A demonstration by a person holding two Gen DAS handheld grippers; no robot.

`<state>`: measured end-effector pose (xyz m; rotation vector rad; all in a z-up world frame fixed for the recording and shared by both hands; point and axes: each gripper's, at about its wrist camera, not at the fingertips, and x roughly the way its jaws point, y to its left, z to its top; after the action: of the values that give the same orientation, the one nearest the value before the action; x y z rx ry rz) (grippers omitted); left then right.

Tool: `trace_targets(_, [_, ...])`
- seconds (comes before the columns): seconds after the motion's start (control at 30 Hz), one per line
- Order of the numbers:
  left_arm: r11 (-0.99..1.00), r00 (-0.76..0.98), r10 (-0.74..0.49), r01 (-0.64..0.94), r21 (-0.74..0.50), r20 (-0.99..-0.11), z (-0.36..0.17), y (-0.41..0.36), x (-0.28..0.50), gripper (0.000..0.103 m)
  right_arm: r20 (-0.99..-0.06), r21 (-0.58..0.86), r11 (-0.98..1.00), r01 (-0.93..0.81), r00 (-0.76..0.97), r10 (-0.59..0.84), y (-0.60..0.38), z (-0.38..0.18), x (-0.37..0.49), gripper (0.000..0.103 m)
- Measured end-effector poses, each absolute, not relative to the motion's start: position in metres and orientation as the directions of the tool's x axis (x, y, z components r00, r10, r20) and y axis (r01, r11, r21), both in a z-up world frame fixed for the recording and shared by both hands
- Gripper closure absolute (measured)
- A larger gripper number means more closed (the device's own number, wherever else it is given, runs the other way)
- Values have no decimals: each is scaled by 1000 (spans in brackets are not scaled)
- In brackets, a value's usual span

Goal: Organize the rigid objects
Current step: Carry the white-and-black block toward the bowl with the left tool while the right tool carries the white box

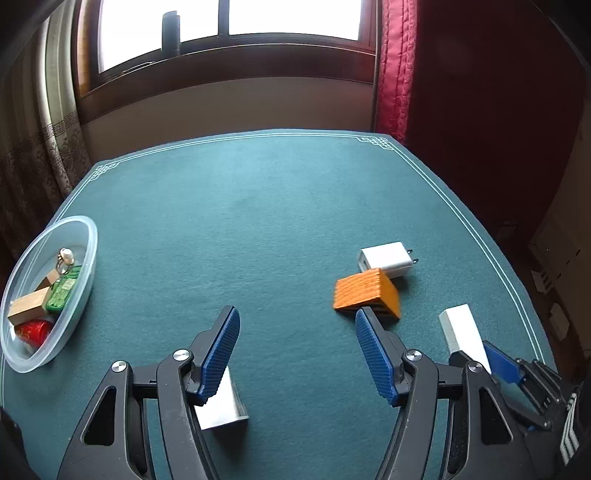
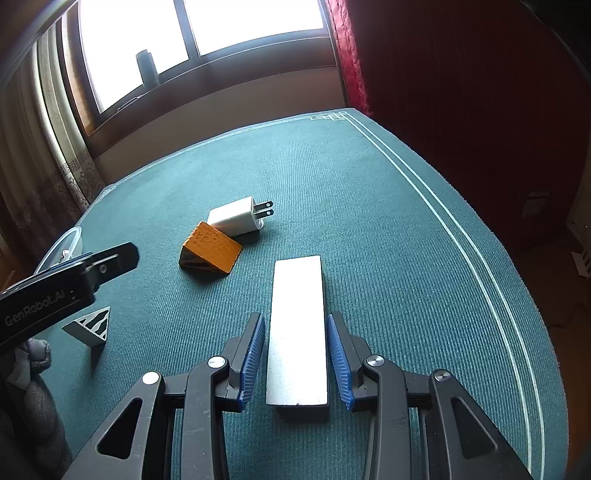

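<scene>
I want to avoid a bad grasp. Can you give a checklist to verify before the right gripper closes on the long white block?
1. White block lies between the fingers of the right gripper: ok.
2. Fingers touching the block: not yet, narrow gaps on both sides.
3. Block aligned with the fingers: ok.
4. Orange wedge and white charger away from the grasp: ok.
5. Left gripper open and empty: ok.
6. Room left in the clear bowl: cannot tell.

A home: curtained window [image 1: 229, 22], cloth-covered table [image 1: 258, 206].
</scene>
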<state>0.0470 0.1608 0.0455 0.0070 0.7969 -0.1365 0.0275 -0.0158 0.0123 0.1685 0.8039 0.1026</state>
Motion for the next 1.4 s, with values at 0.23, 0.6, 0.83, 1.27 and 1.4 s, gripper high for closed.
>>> trace_targets(0.23, [998,693,-58,68,-15,-719,55,162,59,33,-703,212,977,-24,690,170,-18,12,27,65])
trace_targets(0.6, [997,638,43,-79,-10,-769,44,219,29,30,-703,220,975,-25,689,176,-17,11,29,65])
trace_targets(0.83, [1000,626,-12,28,8,-779,23,206,25,53,-702,216,976,-26,691,174,-17,11,28,65])
trace_targets(1.27, [975,612,-222,118,-190,-759,8,242,25,64,-712,181,983,-24,686,148,-13,10,27,65])
trace_targets(1.4, [969,600,-243,116,-217,-762,12,248,24,66,-729,95,995,-20,679,84,-1,11,28,65])
